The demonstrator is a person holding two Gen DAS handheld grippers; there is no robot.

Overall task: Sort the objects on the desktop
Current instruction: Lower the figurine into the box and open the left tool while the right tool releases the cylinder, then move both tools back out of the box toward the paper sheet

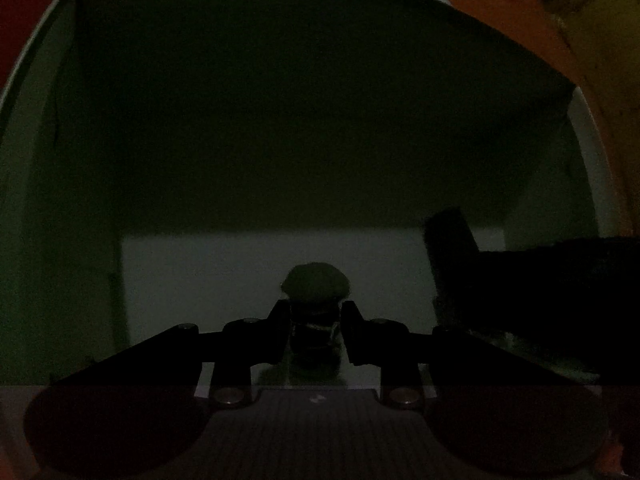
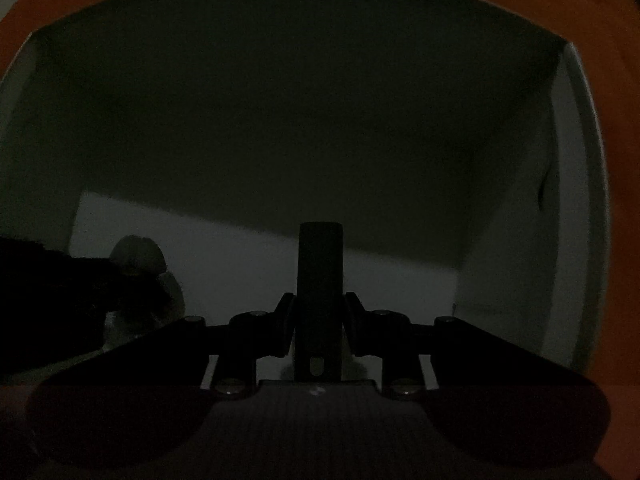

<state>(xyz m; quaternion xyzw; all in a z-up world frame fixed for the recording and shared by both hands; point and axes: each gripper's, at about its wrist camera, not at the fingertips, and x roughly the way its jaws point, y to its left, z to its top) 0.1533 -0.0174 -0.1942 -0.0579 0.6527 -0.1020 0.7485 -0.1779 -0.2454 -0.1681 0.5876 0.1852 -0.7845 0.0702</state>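
- A small dark object with a rounded, mushroom-like top (image 1: 316, 284) sits clamped between the fingers of the left gripper (image 1: 316, 330); the dim light hides what it is.
- A dark, flat-ended bar-shaped object (image 2: 320, 280) stands upright in the right gripper (image 2: 320, 328), whose fingers are closed against its two sides.
- Both grippers and their loads are inside a pale box (image 1: 48, 160), over its light floor and near the front wall, below the rim.
- In the left wrist view the bar (image 1: 450, 248) shows to the right of the rounded object, with the dark bulk of the right gripper just below it.
- In the right wrist view the rounded object (image 2: 138, 254) shows near the box's left wall, partly covered by the left gripper's dark body.
- The box's (image 2: 576, 200) walls rise steeply on all sides, the far wall in deep shadow.
- Outside the box's rim an orange surface (image 1: 500, 4) is visible at the upper corners of both views.
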